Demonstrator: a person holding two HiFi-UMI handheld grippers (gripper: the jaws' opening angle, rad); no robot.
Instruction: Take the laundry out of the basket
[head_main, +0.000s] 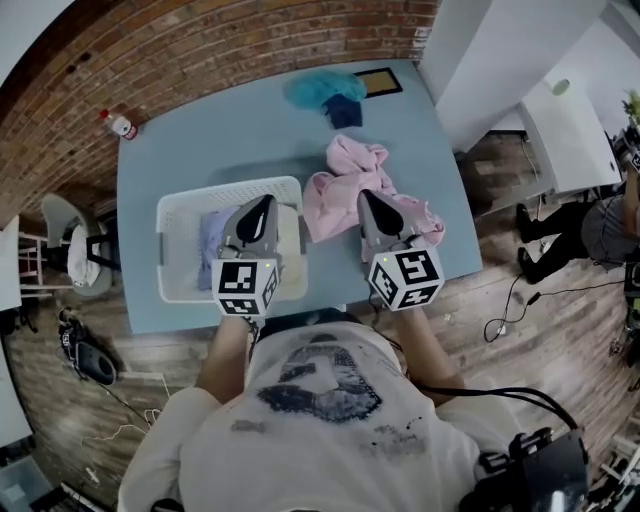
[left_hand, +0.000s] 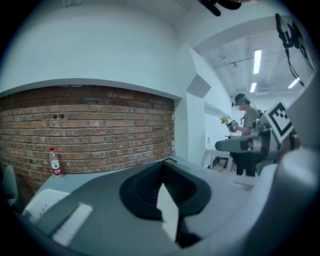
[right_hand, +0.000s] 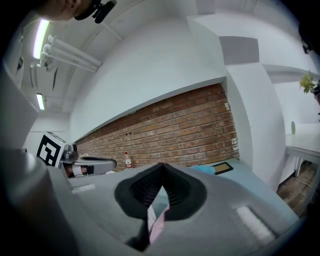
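A white laundry basket (head_main: 180, 210) stands on the light blue table (head_main: 200, 150), near its front left. Inside lie a lavender cloth (head_main: 213, 235) and a cream cloth (head_main: 290, 240). A pink garment (head_main: 345, 175) lies spread on the table right of the basket. My left gripper (head_main: 262, 205) hovers over the basket, jaws together, with only a white sliver (left_hand: 167, 212) showing in the gap below the tips (left_hand: 162, 170). My right gripper (head_main: 366, 197) hangs over the pink garment, shut, with pink fabric (right_hand: 157, 225) visible under its tips (right_hand: 161, 167).
A teal cloth (head_main: 320, 88), a dark blue cloth (head_main: 344, 110) and a dark frame (head_main: 380, 82) lie at the table's far edge. A bottle (head_main: 120, 125) stands at the far left corner by the brick wall. A chair (head_main: 70, 250) stands left and a white desk (head_main: 565, 125) right.
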